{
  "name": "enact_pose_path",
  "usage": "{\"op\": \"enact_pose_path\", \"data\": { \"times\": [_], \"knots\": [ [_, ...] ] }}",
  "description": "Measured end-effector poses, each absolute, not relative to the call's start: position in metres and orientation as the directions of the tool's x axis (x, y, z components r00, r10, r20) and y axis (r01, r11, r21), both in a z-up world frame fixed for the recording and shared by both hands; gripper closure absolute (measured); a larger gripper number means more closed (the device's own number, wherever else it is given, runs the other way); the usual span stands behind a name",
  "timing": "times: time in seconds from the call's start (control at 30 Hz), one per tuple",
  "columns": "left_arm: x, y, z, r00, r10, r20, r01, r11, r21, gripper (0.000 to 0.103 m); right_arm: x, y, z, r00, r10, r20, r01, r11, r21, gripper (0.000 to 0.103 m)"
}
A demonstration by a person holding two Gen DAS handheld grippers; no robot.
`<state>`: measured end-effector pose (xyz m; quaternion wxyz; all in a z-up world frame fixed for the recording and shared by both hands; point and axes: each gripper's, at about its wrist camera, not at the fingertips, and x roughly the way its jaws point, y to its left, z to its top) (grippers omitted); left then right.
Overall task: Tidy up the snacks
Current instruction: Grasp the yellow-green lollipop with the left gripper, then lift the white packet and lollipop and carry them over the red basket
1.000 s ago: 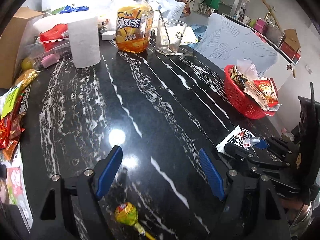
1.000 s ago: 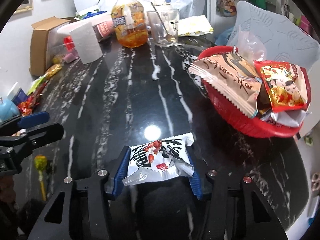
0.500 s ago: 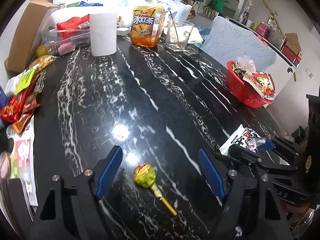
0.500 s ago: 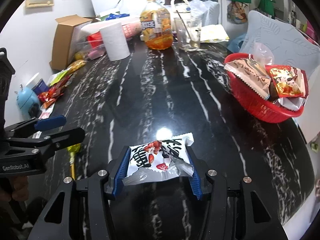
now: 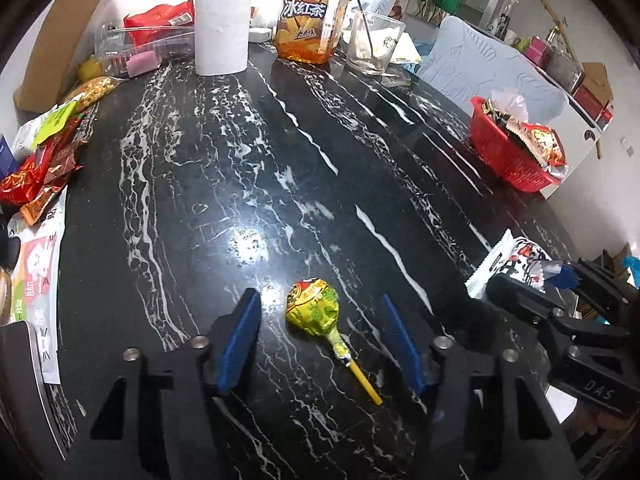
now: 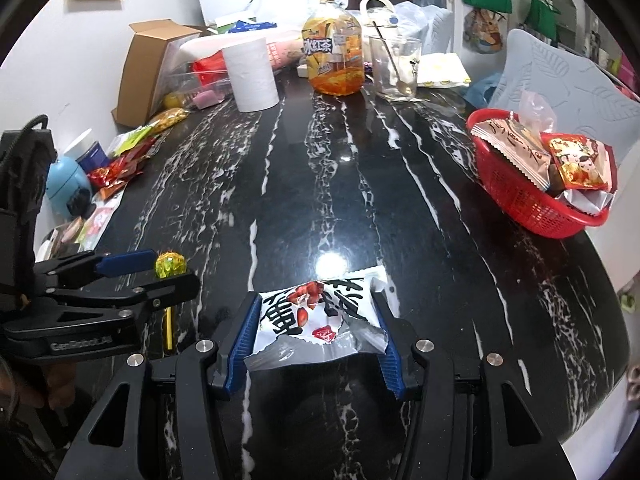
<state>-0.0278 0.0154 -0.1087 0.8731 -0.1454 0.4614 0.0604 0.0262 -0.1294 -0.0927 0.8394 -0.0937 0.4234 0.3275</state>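
Loose snacks, far left: a heap of red and green packets [image 5: 38,160] is lying along the left edge of the black marble table [image 5: 224,168], not yet sorted.

Left gripper [image 5: 320,340]: its jaws have just been closing around the lollipop [image 5: 313,307], which is lying flat on the table between the blue pads [image 5: 240,340]; there is clear space on both sides of the wrapped head, so nothing is being pinched yet.

Risk at the lollipop: I judge the round, crinkly head could be squirting out forward as the pads meet, or the pads could be catching only loose wrapper; the thin yellow stick is pointing back toward the gripper and giving little to hold.

Right gripper [image 6: 316,332]: it is pinching a white snack packet [image 6: 320,320] by its side edges, the foil buckling between the pads.

Risk at the packet: the crumpled hold looks shallow, so it may be slipping on the way across.

Red basket [image 6: 516,196], far right: it is sitting near the table's edge, already piled with packets; another dropped on top could be sliding off.
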Motion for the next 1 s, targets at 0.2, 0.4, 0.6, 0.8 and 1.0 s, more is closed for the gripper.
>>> {"op": "enact_pose_path", "data": {
  "times": [0.2, 0.4, 0.6, 0.8, 1.0],
  "knots": [
    [-0.028, 0.02, -0.109, 0.583, -0.048, -0.811, -0.214, 0.954, -0.211, 0.079, 0.026, -0.127, -0.094, 0.423, 0.464, -0.778, -0.626, 0.771, 0.119, 0.05],
    [-0.029, 0.019, -0.109, 0.587, -0.067, -0.807, -0.195, 0.955, -0.222, 0.079, 0.027, -0.122, -0.095, 0.404, 0.474, -0.782, -0.634, 0.762, 0.134, 0.05],
    [-0.028, 0.015, -0.103, 0.595, -0.079, -0.8, -0.173, 0.959, -0.223, 0.079, 0.028, -0.121, -0.098, 0.399, 0.478, -0.783, -0.632, 0.762, 0.143, 0.05],
    [-0.024, 0.004, -0.098, 0.596, -0.104, -0.796, -0.139, 0.963, -0.23, 0.079, 0.029, -0.128, -0.099, 0.398, 0.485, -0.779, -0.624, 0.765, 0.158, 0.05],
    [-0.014, -0.018, -0.093, 0.591, -0.145, -0.793, -0.071, 0.971, -0.23, 0.079, 0.028, -0.145, -0.097, 0.419, 0.481, -0.77, -0.597, 0.785, 0.165, 0.05]
  ]
}}
